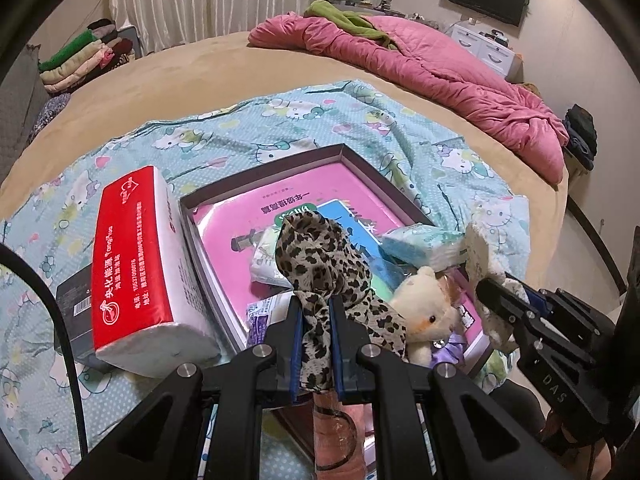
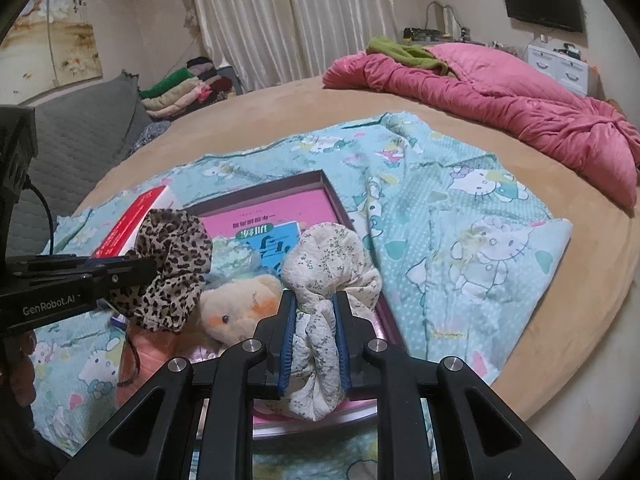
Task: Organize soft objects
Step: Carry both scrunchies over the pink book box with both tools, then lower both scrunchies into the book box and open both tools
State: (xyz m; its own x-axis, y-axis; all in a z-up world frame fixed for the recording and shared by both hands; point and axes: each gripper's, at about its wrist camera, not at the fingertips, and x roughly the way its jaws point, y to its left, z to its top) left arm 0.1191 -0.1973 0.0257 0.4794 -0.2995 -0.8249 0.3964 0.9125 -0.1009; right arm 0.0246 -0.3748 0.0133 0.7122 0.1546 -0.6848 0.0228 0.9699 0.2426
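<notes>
My left gripper (image 1: 315, 304) is shut on a leopard-print scrunchie (image 1: 320, 256) and holds it above the shallow purple box (image 1: 360, 160). My right gripper (image 2: 315, 298) is shut on a white floral scrunchie (image 2: 326, 258) over the box's near right side. Each gripper shows in the other view: the right gripper (image 1: 490, 286) with the white scrunchie (image 1: 478, 246), the left gripper (image 2: 140, 266) with the leopard scrunchie (image 2: 172, 264). A cream plush toy (image 1: 426, 312) lies in the box, also seen from the right (image 2: 236, 304). Small tissue packs (image 1: 424, 244) lie in the box on a pink book (image 1: 304, 196).
A large red-and-white tissue pack (image 1: 136, 268) leans on a black box (image 1: 74, 300) left of the purple box. All rest on a teal cartoon-cat cloth (image 2: 460, 220) on a tan bed (image 2: 280, 108). A pink quilt (image 2: 500, 100) lies at the back right; folded clothes (image 2: 180, 88) at back left.
</notes>
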